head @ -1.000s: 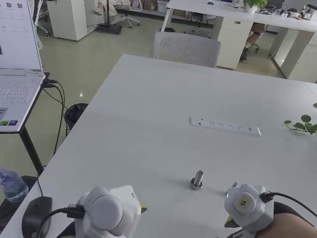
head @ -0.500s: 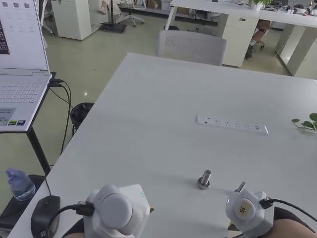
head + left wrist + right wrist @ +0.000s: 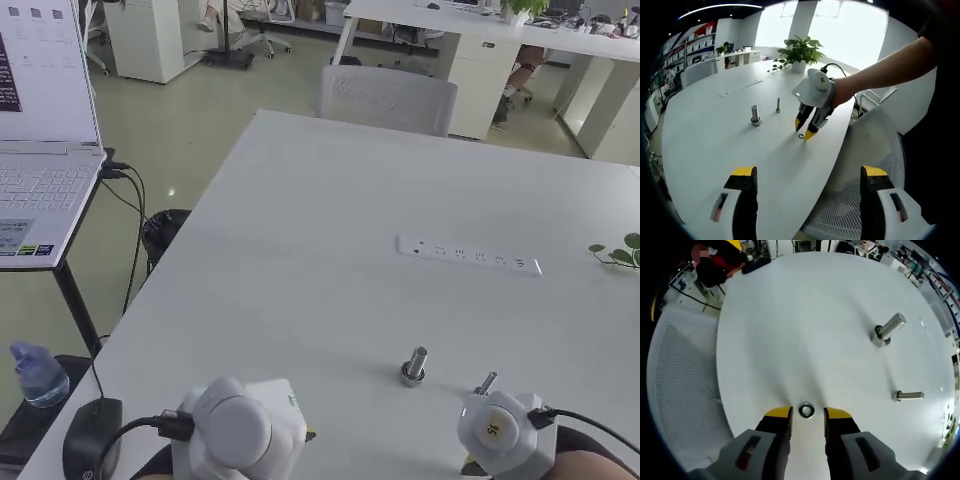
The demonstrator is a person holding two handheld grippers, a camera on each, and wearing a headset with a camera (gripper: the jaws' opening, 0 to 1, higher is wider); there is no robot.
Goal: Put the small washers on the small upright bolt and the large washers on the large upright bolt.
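Office: laptop (image 3: 35, 170), desks (image 3: 483, 85), chair (image 3: 388, 98)

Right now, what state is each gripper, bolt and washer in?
washer, flat on the table, not gripped.
right gripper, open, tips straddling the washer.
left gripper, open, empty.
large bolt, upright on the table.
small bolt, upright on the table.
laptop, lid open, screen lit.

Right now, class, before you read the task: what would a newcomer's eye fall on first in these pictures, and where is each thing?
On the white table, near its front edge, two bolts stand upright: the large bolt and, to its right in the head view, the thinner small bolt. A lone washer lies flat on the table between the open jaws of the right gripper, not yet clamped.
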